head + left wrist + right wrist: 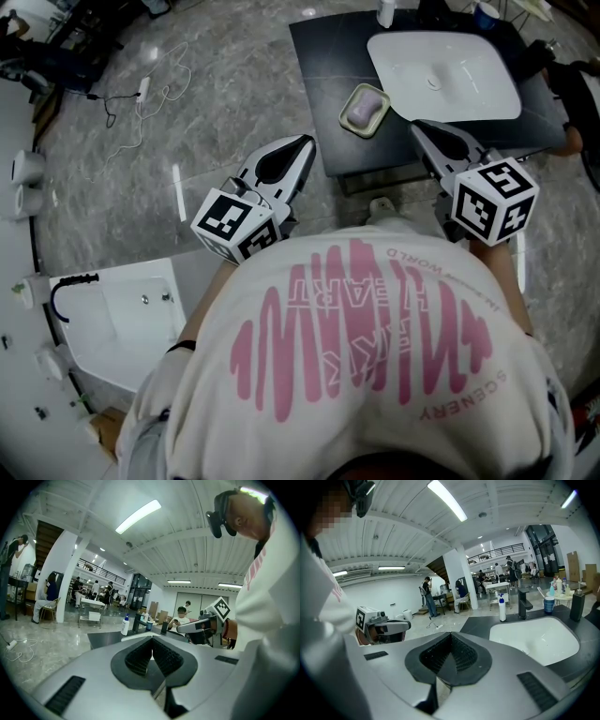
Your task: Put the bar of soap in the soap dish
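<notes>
Closest in, the person's white shirt [356, 337] with pink print fills the lower head view. Just beyond it both grippers are held out level with each other. The left gripper [306, 142] has its jaws pressed together with nothing between them, over the marble floor [187, 112] beside the counter [323, 56]. The right gripper [418, 127] is likewise closed and empty, its tip at the counter's front edge. Farther on, the lilac bar of soap [365, 106] lies in the green soap dish [349, 124], just left of the white sink basin [450, 75]. A pump bottle [502, 609] and black faucet [524, 602] stand behind the basin.
</notes>
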The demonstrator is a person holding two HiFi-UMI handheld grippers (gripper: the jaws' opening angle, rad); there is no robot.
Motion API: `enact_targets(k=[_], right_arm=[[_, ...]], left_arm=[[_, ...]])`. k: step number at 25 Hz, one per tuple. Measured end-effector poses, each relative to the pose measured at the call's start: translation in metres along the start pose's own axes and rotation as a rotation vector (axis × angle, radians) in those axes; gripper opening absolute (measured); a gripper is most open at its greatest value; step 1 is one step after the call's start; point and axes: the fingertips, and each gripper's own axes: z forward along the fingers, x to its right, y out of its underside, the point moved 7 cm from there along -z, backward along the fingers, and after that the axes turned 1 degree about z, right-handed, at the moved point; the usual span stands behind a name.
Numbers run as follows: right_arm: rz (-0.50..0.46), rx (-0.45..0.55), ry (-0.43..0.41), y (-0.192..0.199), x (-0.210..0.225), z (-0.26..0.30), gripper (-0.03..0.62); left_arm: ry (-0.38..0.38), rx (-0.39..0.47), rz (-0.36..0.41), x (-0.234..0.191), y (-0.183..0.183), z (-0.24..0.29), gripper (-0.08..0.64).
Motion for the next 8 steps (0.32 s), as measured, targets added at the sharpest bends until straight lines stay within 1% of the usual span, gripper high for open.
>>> enact_targets(k=[8], right_arm=[[0.008, 0.004, -0.009, 0.0012, -0.0004, 0.0014, 0.015]], left_arm=[[-0.002, -0.006, 0.001, 0.0001, 0.0023, 0.0006, 0.011]])
